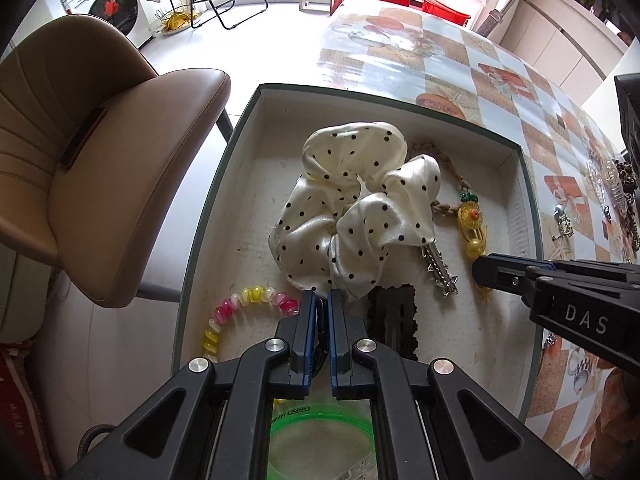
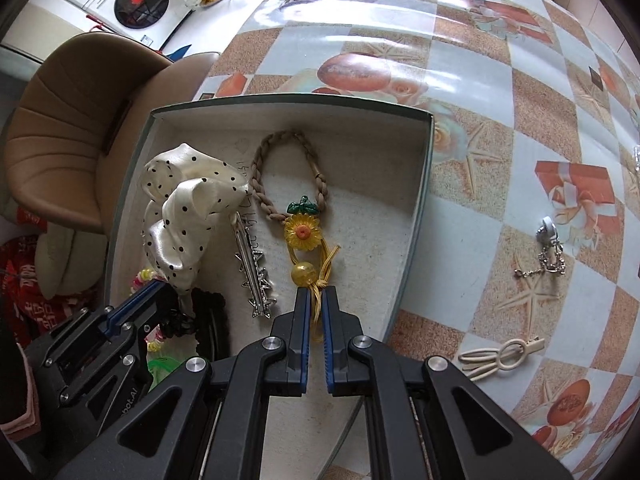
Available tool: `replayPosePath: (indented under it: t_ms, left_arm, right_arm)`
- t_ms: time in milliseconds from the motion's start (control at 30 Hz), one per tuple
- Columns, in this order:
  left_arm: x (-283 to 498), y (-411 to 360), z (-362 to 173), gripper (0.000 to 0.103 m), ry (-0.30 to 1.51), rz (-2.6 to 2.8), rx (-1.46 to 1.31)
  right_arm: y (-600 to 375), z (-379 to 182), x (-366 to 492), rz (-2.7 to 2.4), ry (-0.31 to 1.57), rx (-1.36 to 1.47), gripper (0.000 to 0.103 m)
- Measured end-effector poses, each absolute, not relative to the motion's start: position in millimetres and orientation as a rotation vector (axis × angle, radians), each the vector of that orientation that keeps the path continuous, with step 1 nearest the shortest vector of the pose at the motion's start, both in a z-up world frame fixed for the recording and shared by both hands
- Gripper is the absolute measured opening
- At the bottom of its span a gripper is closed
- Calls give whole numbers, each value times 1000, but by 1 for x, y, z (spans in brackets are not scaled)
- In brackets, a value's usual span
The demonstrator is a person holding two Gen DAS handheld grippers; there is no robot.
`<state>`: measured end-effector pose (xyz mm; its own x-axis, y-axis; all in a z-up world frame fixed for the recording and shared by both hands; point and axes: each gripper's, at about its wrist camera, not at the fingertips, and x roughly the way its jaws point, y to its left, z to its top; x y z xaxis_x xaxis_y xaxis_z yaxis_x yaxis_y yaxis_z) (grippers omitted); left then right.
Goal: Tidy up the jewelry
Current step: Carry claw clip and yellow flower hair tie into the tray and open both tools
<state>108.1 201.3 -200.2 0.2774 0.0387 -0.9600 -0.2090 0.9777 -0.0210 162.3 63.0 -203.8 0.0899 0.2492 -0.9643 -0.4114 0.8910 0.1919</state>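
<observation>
An open box (image 1: pixel 244 128) (image 2: pixel 416 216) holds the jewelry. In it lie a white polka-dot scrunchie (image 1: pixel 352 204) (image 2: pixel 188 204), a braided sunflower hair tie (image 2: pixel 302 232) (image 1: pixel 470 216), a silver star clip (image 2: pixel 254 270) (image 1: pixel 438 270), a black clip (image 1: pixel 394 322) and a pink-yellow spiral tie (image 1: pixel 244 304). My left gripper (image 1: pixel 320 304) (image 2: pixel 136 300) is shut on a small dark item beside the scrunchie. My right gripper (image 2: pixel 316 300) is shut on the sunflower tie's yellow strings; it also shows in the left wrist view (image 1: pixel 486 270).
On the patterned tablecloth (image 2: pixel 480 80) right of the box lie a silver chain piece (image 2: pixel 548 252) and a cream clip (image 2: pixel 500 356). More jewelry lies at the far right (image 1: pixel 616 184). A brown chair (image 1: pixel 100 168) stands left of the table. A green ring (image 1: pixel 320 432) lies under the left gripper.
</observation>
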Motion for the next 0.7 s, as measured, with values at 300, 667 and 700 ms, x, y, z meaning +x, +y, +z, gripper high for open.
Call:
replayPosePath:
  t_ms: [300, 667, 700]
  left_arm:
    - [106, 197, -195, 8, 1285, 189, -130]
    - [102, 190, -190, 9, 1287, 218, -104]
    - [101, 190, -190, 9, 1285, 225, -103]
  right_arm:
    - [60, -181, 162, 529, 1363, -80, 40]
    - [9, -150, 149, 479, 1313, 19, 43]
    - [2, -149, 148, 470, 1312, 23, 45]
